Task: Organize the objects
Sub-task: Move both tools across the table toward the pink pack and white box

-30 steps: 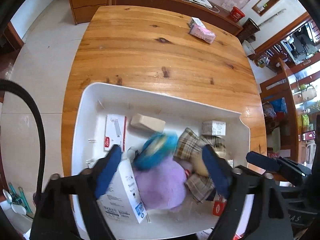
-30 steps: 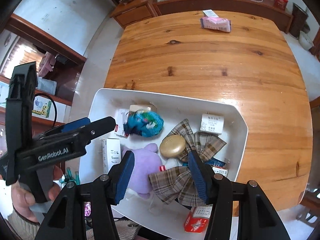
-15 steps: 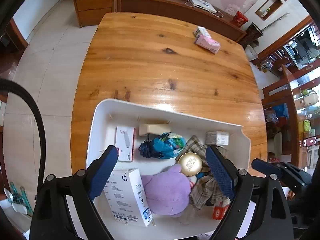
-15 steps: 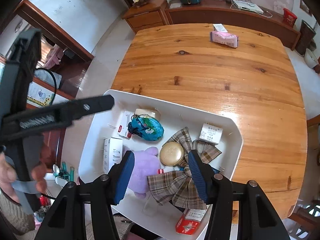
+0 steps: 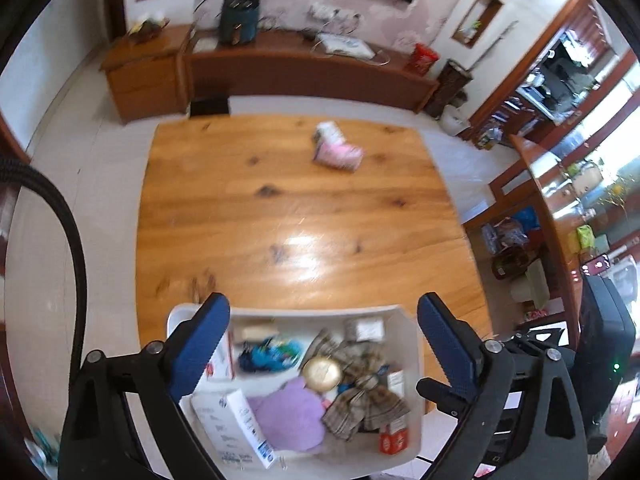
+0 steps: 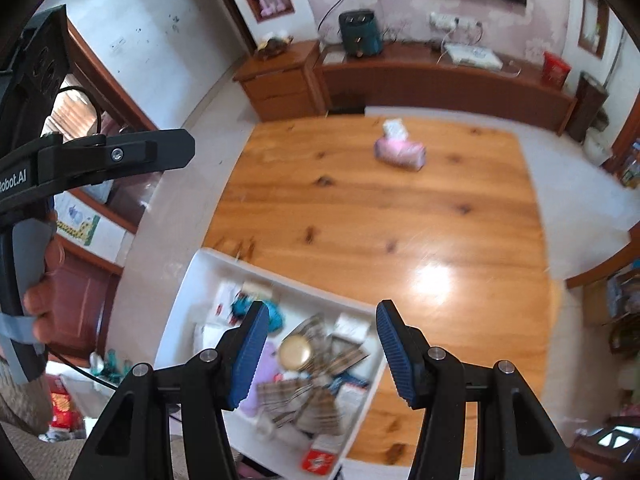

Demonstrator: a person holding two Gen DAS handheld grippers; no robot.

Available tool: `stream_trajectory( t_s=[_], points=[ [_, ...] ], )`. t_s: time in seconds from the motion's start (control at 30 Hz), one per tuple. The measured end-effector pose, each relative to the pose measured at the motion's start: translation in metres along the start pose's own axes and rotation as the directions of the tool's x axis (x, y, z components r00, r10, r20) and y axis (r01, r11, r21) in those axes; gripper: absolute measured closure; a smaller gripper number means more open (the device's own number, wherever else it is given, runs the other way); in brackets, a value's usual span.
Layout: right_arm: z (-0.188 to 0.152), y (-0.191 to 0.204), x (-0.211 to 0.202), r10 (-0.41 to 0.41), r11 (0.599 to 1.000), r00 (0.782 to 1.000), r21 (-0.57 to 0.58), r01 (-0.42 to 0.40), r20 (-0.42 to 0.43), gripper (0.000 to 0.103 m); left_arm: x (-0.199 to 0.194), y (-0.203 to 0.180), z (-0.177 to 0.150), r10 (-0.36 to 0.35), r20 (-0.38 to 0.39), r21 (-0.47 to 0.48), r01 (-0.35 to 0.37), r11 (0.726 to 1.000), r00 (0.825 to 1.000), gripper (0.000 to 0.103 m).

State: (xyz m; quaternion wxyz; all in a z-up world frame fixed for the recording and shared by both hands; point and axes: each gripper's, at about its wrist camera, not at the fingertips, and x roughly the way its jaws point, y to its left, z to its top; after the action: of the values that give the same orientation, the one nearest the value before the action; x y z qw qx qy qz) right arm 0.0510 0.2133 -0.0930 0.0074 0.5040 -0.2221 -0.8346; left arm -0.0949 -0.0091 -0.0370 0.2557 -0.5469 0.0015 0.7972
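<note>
A white bin (image 5: 412, 396) (image 6: 188, 284) sits at the near edge of the wooden table (image 5: 280, 200) (image 6: 380, 208). It holds a purple plush (image 5: 288, 420), a plaid bow (image 5: 360, 396) (image 6: 308, 400), a gold round tin (image 5: 321, 373) (image 6: 295, 353), a blue-green bundle (image 5: 268, 354) and small boxes. My left gripper (image 5: 320, 344) is open and empty, raised well above the bin. My right gripper (image 6: 320, 354) is open and empty, also high above the bin.
A pink tissue pack (image 5: 338, 154) (image 6: 400, 152) lies on the far part of the table. A wooden sideboard (image 5: 280, 68) with a dark appliance (image 6: 359, 32) stands along the back wall. A red packet (image 6: 318, 460) lies at the bin's near end.
Both grippers have risen and pulled back from the bin, so it looks smaller and the far wall shows. The blue-green bundle lies loose in the bin.
</note>
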Motion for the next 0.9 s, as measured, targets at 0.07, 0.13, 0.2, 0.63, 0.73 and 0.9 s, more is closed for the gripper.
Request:
stream_trajectory(
  t_s=[0.07, 0.13, 0.2, 0.63, 0.73, 0.9],
  points=[
    [0.016, -0.006, -0.012, -0.028, 1.000, 0.999, -0.007, 0.028, 0.023, 0.045, -0.004, -0.010, 0.013, -0.021, 0.010, 0.026, 0.020, 0.999, 1.000, 0.007],
    [0.035, -0.012, -0.022, -0.069, 0.998, 0.996, -0.009, 0.070, 0.052, 0.042, -0.009, -0.021, 0.031, -0.044, 0.024, 0.063, 0.042, 0.997, 0.999, 0.007],
    [0.054, -0.016, -0.031, -0.106, 0.994, 0.991, -0.012, 0.107, 0.083, 0.041, -0.013, -0.031, 0.050, -0.051, 0.048, 0.102, 0.046, 0.994, 0.998, 0.007],
    [0.133, -0.028, 0.000, -0.166, 0.904, 0.957, -0.352, 0.244, 0.237, 0.033, 0.006, -0.030, 0.150, -0.084, 0.139, 0.087, 0.073, 0.994, 0.987, 0.003],
    [0.139, -0.039, 0.029, -0.156, 0.863, 0.954, -0.434, 0.258, 0.255, 0.032, 0.025, -0.023, 0.167, -0.076, 0.136, 0.033, 0.073, 0.997, 0.988, 0.003],
    [0.144, -0.076, 0.104, -0.094, 0.837, 0.974, -0.513, 0.189, 0.205, 0.032, 0.072, -0.021, 0.184, -0.023, 0.115, -0.031, 0.027, 0.999, 0.993, 0.003]
  ],
)
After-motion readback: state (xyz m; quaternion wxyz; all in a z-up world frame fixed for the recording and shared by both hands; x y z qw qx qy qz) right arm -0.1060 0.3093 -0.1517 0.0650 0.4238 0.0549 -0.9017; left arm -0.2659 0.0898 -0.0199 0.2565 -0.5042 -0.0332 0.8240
